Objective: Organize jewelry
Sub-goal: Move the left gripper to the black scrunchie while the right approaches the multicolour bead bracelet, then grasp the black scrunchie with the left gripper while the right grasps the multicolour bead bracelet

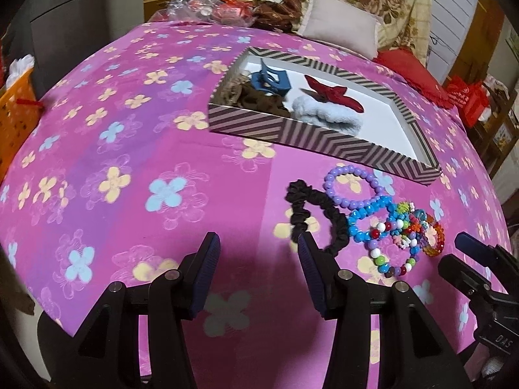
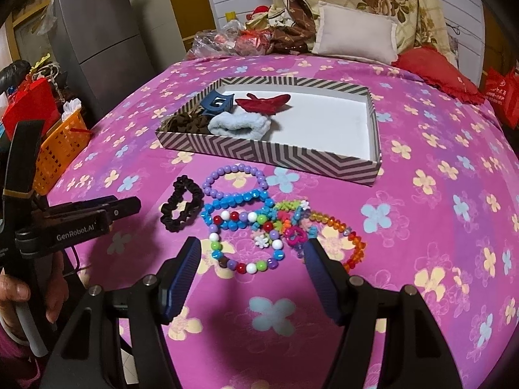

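Observation:
A striped box [image 1: 324,144] [image 2: 269,157] on the pink flowered bed holds a blue claw clip [image 1: 271,77] [image 2: 215,103], a red bow [image 1: 334,92] [image 2: 264,102], a light blue fluffy scrunchie [image 1: 327,115] [image 2: 240,124] and a brown scrunchie [image 1: 256,99] [image 2: 186,121]. In front of the box lie a black scrunchie [image 1: 319,215] [image 2: 180,206], a purple bead bracelet [image 1: 352,188] [image 2: 235,178], a blue bead bracelet [image 1: 369,220] [image 2: 233,209] and several multicoloured bracelets [image 1: 402,246] [image 2: 275,236]. My left gripper [image 1: 258,243] is open and empty, just left of the black scrunchie. My right gripper [image 2: 253,249] is open and empty, low over the multicoloured bracelets.
An orange basket [image 1: 16,116] [image 2: 60,152] stands off the bed's left side. A white pillow [image 1: 340,27] [image 2: 356,37], a red cushion [image 2: 434,74] and piled cloth and bags lie at the bed's far end. A grey fridge [image 2: 94,35] stands at left.

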Demonstrator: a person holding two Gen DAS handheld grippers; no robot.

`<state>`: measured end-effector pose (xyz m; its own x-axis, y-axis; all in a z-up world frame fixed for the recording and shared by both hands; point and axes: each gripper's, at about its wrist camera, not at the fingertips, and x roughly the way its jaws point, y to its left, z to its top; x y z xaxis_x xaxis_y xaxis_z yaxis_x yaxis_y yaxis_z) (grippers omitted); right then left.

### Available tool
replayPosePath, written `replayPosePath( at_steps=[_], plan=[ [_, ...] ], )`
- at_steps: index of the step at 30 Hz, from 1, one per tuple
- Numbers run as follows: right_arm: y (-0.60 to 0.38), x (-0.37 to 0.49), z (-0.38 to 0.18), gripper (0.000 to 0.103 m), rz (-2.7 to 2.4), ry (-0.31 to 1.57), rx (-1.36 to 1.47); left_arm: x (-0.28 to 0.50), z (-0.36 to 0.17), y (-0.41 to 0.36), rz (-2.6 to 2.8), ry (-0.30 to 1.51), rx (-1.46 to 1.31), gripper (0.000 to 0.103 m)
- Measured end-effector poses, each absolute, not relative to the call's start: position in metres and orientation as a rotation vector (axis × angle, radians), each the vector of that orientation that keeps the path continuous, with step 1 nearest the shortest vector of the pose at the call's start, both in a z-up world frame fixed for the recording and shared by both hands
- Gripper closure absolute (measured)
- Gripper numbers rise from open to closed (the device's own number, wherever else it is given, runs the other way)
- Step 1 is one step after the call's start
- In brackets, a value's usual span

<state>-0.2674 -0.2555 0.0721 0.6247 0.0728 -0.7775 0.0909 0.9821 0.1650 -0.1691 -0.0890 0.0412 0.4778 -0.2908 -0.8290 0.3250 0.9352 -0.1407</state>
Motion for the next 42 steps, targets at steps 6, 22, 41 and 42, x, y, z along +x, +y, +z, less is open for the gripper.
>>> replayPosePath(
  at_steps=[6,22,41,42],
  plan=[
    [-0.261,-0.268,0.076,0.034,-0.021,0.887,0.199,-0.166,0.038,-0.103,-0.390,1.008,0.067,0.054],
    [-0.255,-0.264,0.067,0.057,0.014,0.912,0.128,-0.156,0.025,-0.114,-0.401,1.053,0.083,0.054],
    [-0.248,-0.226,0.040,0.083,0.019,0.996,0.018,-0.148,0.019,-0.118,-0.396,1.066,0.094,0.054],
    [-0.249,-0.224,0.039,0.083,0.019,0.997,0.018,-0.148,0.019,-0.118,-0.396,1.066,0.095,0.054]
  ],
)
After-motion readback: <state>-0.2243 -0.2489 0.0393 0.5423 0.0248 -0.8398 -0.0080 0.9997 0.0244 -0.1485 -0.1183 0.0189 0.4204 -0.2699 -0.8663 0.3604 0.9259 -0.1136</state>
